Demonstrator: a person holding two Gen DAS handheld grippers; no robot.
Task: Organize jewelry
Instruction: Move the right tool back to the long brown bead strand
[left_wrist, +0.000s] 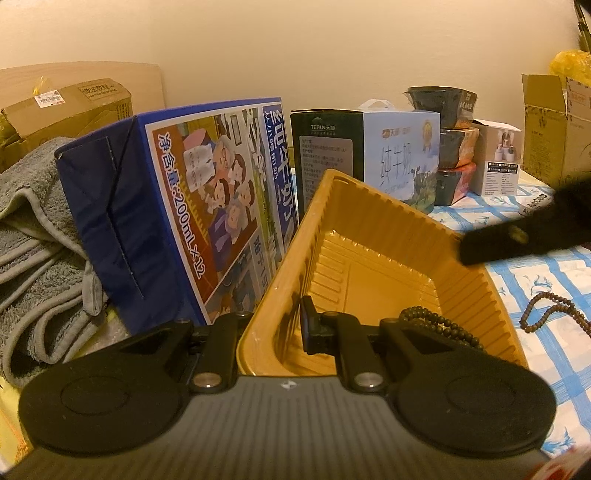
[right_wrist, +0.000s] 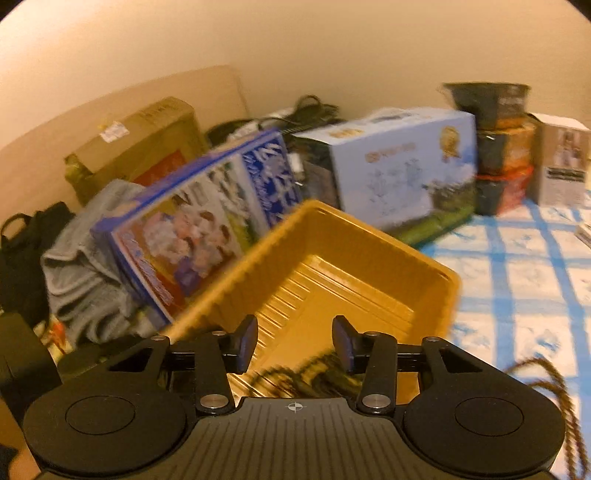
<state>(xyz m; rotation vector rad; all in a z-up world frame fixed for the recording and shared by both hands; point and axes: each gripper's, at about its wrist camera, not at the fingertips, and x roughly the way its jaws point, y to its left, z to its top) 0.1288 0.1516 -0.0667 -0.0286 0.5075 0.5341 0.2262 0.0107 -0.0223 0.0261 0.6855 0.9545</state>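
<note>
A ribbed yellow plastic tray stands tilted on the blue-checked cloth. My left gripper is shut on the tray's near left wall, one finger inside and one outside. A dark bead bracelet lies inside the tray at its near right corner. A second brown bead string lies on the cloth to the right of the tray. My right gripper is open and empty above the tray, over blurred beads; it also shows as a black finger in the left wrist view. Brown beads lie at right.
A blue milk carton box leans right behind the tray's left side, a light blue milk box behind it. Stacked noodle bowls, a small white box and cardboard boxes stand further back. A grey towel lies at left.
</note>
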